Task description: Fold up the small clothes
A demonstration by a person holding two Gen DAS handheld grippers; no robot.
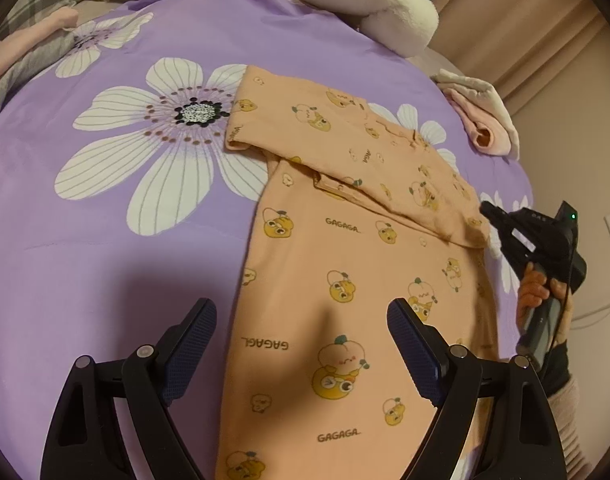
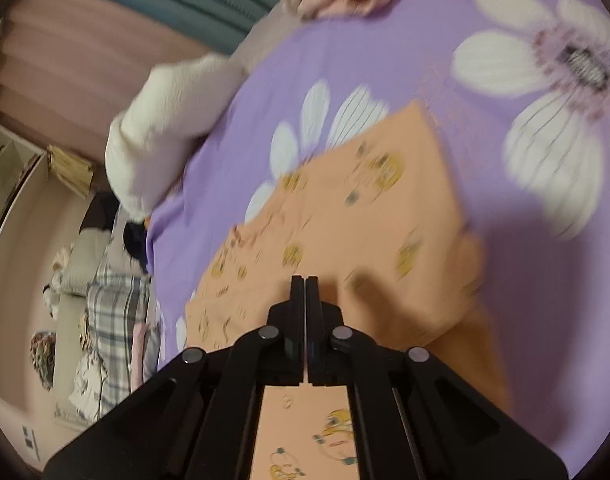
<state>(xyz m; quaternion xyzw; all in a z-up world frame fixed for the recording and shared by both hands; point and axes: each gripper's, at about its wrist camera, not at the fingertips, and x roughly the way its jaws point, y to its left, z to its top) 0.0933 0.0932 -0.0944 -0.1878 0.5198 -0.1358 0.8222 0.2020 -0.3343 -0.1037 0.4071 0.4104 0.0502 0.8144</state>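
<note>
The peach printed garment (image 1: 345,280) lies on the purple bed cover (image 1: 105,240), one sleeve folded across; thin and limp, it will sag unless pinched at hems or corners. The left tool (image 1: 301,344) hovers spread above it, while the right tool (image 2: 305,284) is clamped, blurred, apparently on its cloth edge.

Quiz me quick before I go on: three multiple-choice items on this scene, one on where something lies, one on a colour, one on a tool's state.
1. Where is the pink folded cloth relative to the orange garment?
A. on top of it
B. beyond it, at the bed's edge
C. under it

2. What colour is the bedsheet?
A. green, striped
B. plain white
C. purple, white flowers

3. How does the left tool stand?
A. open above the garment
B. shut on the garment
C. shut on the sheet

Answers: 1 B, it lies apart near the curtain side. 2 C, white petals on purple. 3 A, its fingers are spread wide, gripping nothing.
</note>
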